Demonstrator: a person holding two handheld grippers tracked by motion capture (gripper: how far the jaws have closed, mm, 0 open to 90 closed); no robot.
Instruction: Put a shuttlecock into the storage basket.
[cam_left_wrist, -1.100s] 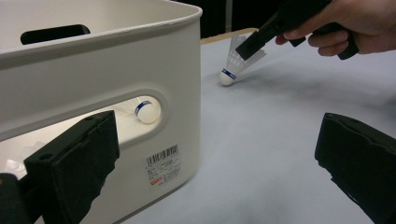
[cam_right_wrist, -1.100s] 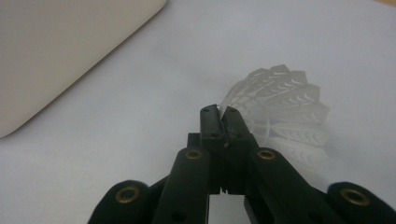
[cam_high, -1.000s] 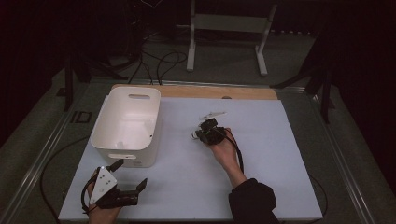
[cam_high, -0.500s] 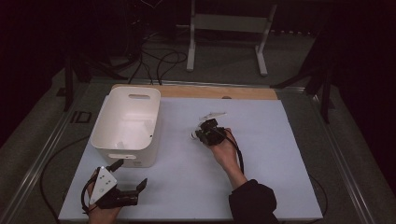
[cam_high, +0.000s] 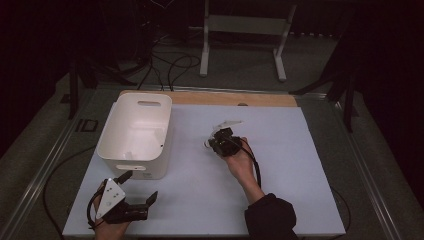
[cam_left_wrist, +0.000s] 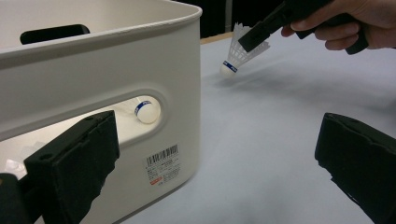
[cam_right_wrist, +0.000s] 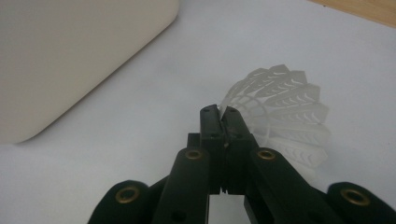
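A white feathered shuttlecock (cam_right_wrist: 286, 122) with a blue-banded cork hangs just above the pale blue mat, cork tilted down (cam_left_wrist: 229, 66). My right gripper (cam_right_wrist: 219, 112) is shut on the edge of its skirt, right of the white bin (cam_high: 135, 165) at mid-table (cam_high: 216, 142). My left gripper (cam_high: 139, 187) rests at the mat's front left corner, open with nothing between its pads (cam_left_wrist: 84, 158), facing the bin's near wall (cam_left_wrist: 116, 60). A second shuttlecock (cam_left_wrist: 147, 109) lies inside the bin, seen through the handle cut-out.
The mat (cam_high: 300, 165) covers a table with a wooden strip (cam_high: 235, 98) along its far edge. A metal stand (cam_high: 245, 25) and cables lie on the dark floor behind. A barcode label (cam_left_wrist: 162, 161) is stuck on the bin's wall.
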